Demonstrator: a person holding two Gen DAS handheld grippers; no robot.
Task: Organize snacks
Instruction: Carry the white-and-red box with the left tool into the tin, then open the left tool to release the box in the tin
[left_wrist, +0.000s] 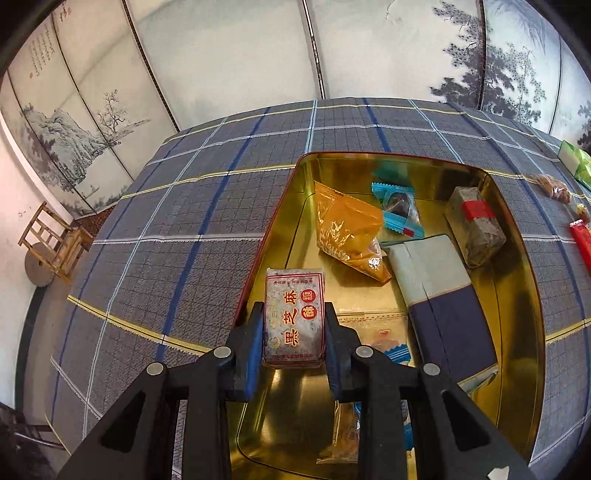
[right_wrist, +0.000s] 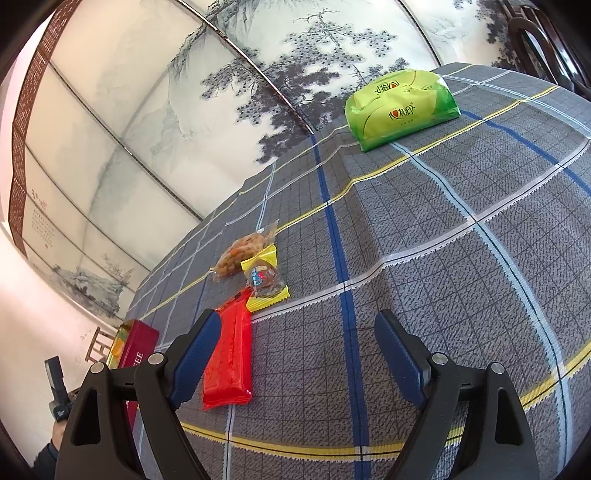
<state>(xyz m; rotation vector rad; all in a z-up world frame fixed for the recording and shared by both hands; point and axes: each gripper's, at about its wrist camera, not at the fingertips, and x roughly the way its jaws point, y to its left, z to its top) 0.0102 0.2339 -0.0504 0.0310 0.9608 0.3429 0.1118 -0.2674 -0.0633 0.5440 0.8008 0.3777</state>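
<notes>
My left gripper (left_wrist: 294, 328) is shut on a grey sesame-candy packet with red and gold characters (left_wrist: 294, 317) and holds it over the near left part of a gold-lined red tin (left_wrist: 532, 295). In the tin lie an orange bag (left_wrist: 347, 232), a blue-wrapped sweet (left_wrist: 397, 208), a grey block with a red band (left_wrist: 474, 229) and a grey-and-navy box (left_wrist: 439, 291). My right gripper (right_wrist: 295, 350) is open and empty above the plaid cloth. A red packet (right_wrist: 229, 358) lies just right of its left finger (right_wrist: 197, 354). A yellow-wrapped sweet (right_wrist: 266, 280) and a clear bag of nuts (right_wrist: 243, 253) lie beyond.
A green tissue pack (right_wrist: 400, 107) sits at the far edge of the plaid-covered table (right_wrist: 443, 258). The tin's red side (right_wrist: 138, 347) shows at the left in the right wrist view. A painted folding screen (left_wrist: 221, 55) stands behind the table. A wooden chair (left_wrist: 51, 240) stands at the left.
</notes>
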